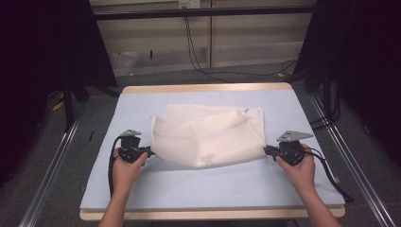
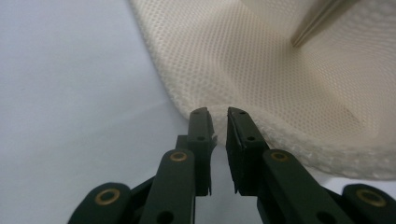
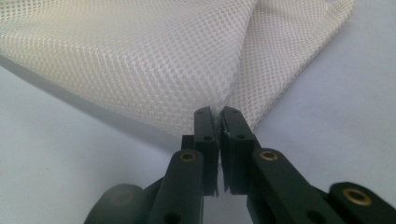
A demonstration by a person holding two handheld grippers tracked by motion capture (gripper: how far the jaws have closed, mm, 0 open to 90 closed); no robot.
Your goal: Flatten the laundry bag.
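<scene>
Mesh cloth: a cream-white mesh cloth (image 1: 208, 135) lies folded over itself on the middle of the tabletop (image 1: 142, 189), between the two hands; its near edge sags in a curve toward the front edge.
Hidden parts: the folds cover the cloth's lower layers, so how many there are cannot be told; a small grey mark near its near edge is too faint to read.
Cut off: in the left gripper view the cloth (image 2: 289, 79) runs out past the top and right of the frame; in the right gripper view it (image 3: 140, 60) runs out past the top and left.
Left hand-held gripper: the left hand-held gripper (image 1: 150, 151) sits at the cloth's left near corner, toward the tabletop's left edge; in its own view (image 2: 219, 114) a narrow gap shows between the jaws and the cloth's hem lies just beyond the tips, not pinched.
Right hand-held gripper: the right hand-held gripper (image 1: 267, 150) is at the cloth's right near corner; in its own view (image 3: 217, 112) the jaws are pressed together on a corner of the mesh.
Hand pose: the left hand (image 1: 126, 166) and right hand (image 1: 298, 168) come in from the front edge, each wrapped around its gripper body, jaws pointing inward at the cloth and held low over the tabletop.
</scene>
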